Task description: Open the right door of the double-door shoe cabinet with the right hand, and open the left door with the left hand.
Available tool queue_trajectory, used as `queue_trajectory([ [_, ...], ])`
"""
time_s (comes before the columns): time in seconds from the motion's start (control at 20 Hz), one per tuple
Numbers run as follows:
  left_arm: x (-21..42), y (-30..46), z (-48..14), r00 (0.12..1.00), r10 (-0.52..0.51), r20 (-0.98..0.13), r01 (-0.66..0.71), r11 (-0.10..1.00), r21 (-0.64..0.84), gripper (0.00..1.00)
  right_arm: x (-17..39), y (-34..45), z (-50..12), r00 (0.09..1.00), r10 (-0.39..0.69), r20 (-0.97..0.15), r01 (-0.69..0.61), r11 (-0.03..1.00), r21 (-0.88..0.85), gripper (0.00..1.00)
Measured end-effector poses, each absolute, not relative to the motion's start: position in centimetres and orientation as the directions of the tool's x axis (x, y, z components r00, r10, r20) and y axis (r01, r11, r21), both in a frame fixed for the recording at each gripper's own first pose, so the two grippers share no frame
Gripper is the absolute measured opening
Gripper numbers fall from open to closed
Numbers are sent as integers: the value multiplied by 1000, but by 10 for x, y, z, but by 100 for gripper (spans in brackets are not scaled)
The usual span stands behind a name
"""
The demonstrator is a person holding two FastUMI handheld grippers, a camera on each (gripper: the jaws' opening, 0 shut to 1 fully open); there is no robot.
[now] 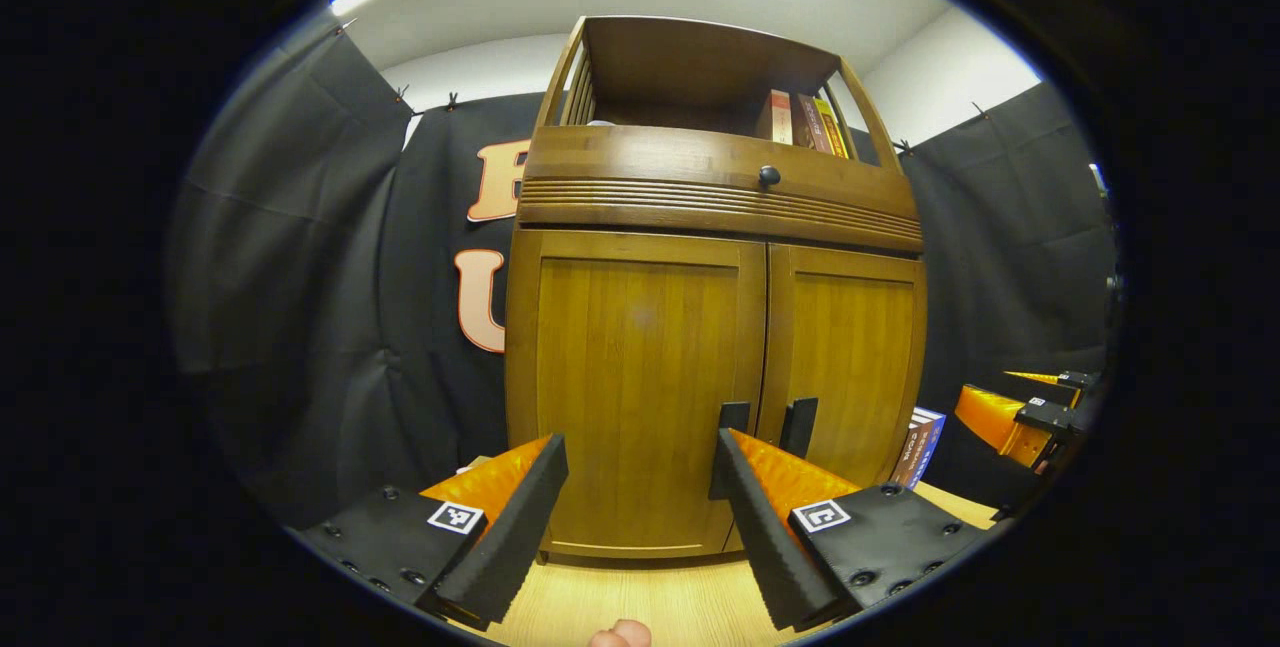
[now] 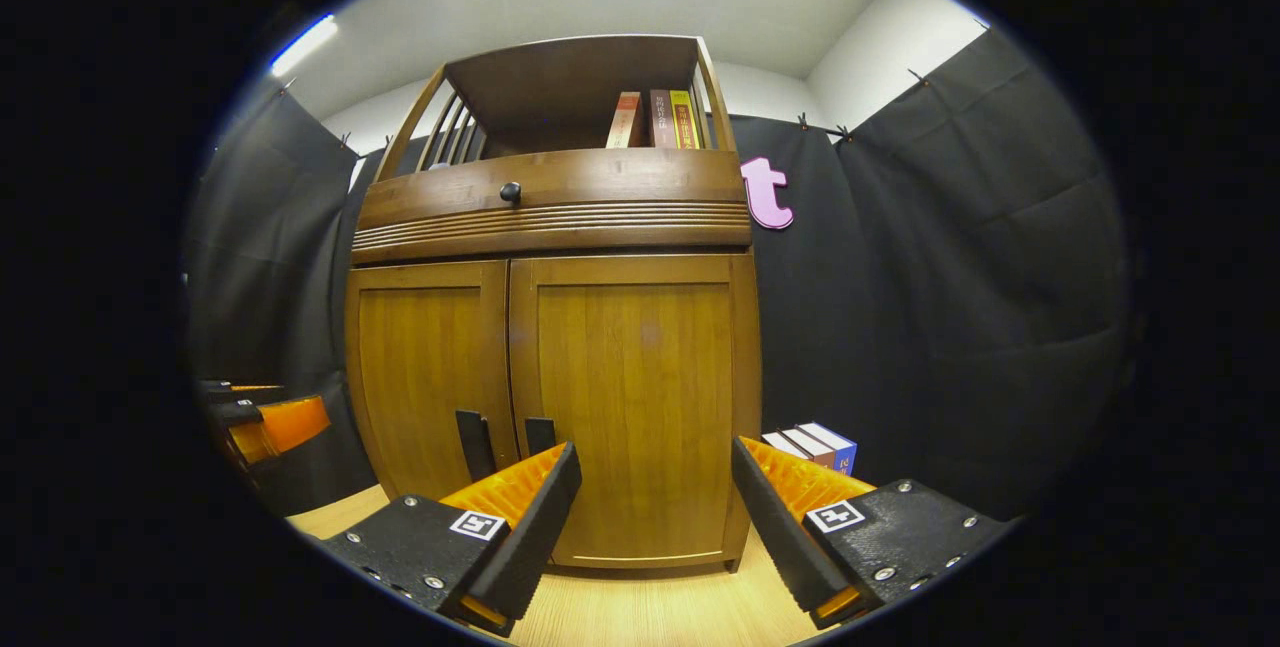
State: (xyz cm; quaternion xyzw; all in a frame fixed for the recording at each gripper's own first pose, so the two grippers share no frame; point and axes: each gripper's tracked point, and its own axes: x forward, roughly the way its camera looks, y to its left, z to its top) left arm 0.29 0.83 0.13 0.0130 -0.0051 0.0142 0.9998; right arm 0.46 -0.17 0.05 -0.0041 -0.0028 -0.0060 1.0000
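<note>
A brown wooden shoe cabinet [image 1: 715, 207] stands ahead with both doors closed. In the left gripper view its left door [image 1: 630, 377] faces my open left gripper [image 1: 640, 507]; two dark handles [image 1: 798, 425] sit low at the seam, the left one partly hidden behind a finger. In the right gripper view the right door [image 2: 640, 397] fills the gap of my open right gripper [image 2: 655, 512], with the handles [image 2: 475, 442] to its left. Neither gripper touches the cabinet. The right gripper [image 1: 1035, 412] shows at the left view's right edge, the left gripper [image 2: 260, 422] at the right view's left edge.
A drawer with a round dark knob [image 1: 768, 175] sits above the doors, and an open shelf holds several books [image 1: 810, 122]. More books [image 2: 810, 447] lie on the light wooden floor [image 2: 650, 607] by the cabinet's right side. Black cloth walls surround the booth.
</note>
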Motion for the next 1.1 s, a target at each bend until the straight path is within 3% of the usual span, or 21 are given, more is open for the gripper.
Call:
queue_trajectory([
  [0.7,9,12,4,1000,26,17,-25,1000,-5,94,11,-8,-7,999,-41,-28,42,999,15,94],
  [1.1,9,15,6,999,36,19,-36,999,2,98,8,-7,-5,999,-38,-23,38,999,11,94],
])
